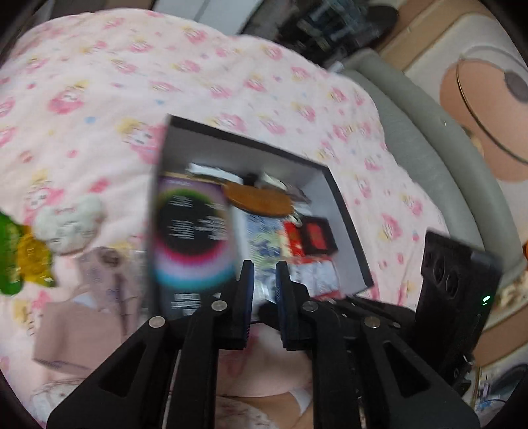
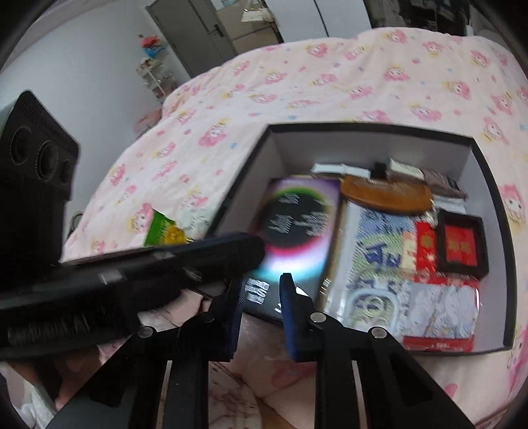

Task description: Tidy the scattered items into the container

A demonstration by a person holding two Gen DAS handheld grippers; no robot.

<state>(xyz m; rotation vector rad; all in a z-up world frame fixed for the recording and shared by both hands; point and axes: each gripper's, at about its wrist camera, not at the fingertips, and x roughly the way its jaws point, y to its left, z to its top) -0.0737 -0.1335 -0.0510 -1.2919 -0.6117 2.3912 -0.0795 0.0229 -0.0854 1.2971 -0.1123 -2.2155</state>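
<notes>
A black-rimmed box (image 1: 343,204) (image 2: 491,171) lies on the pink bedspread and holds several items: a dark booklet with a rainbow ring (image 1: 194,231) (image 2: 297,227), a wooden comb (image 1: 260,201) (image 2: 386,194), a blue-and-white packet (image 2: 376,260) and red packets (image 2: 462,244). My left gripper (image 1: 265,280) is open and empty at the box's near edge, beside the booklet. My right gripper (image 2: 262,293) is open and empty over the box's near left corner. A green-and-yellow snack packet (image 1: 23,254) (image 2: 165,231), a white plush (image 1: 72,224) and a pink pouch (image 1: 85,316) lie on the bed left of the box.
The left gripper's body (image 2: 132,274) crosses the right wrist view at the left. The right gripper's body (image 1: 458,280) shows at the right of the left wrist view. A grey padded bed frame (image 1: 429,148) runs along the right. A door and shelves (image 2: 204,29) stand beyond the bed.
</notes>
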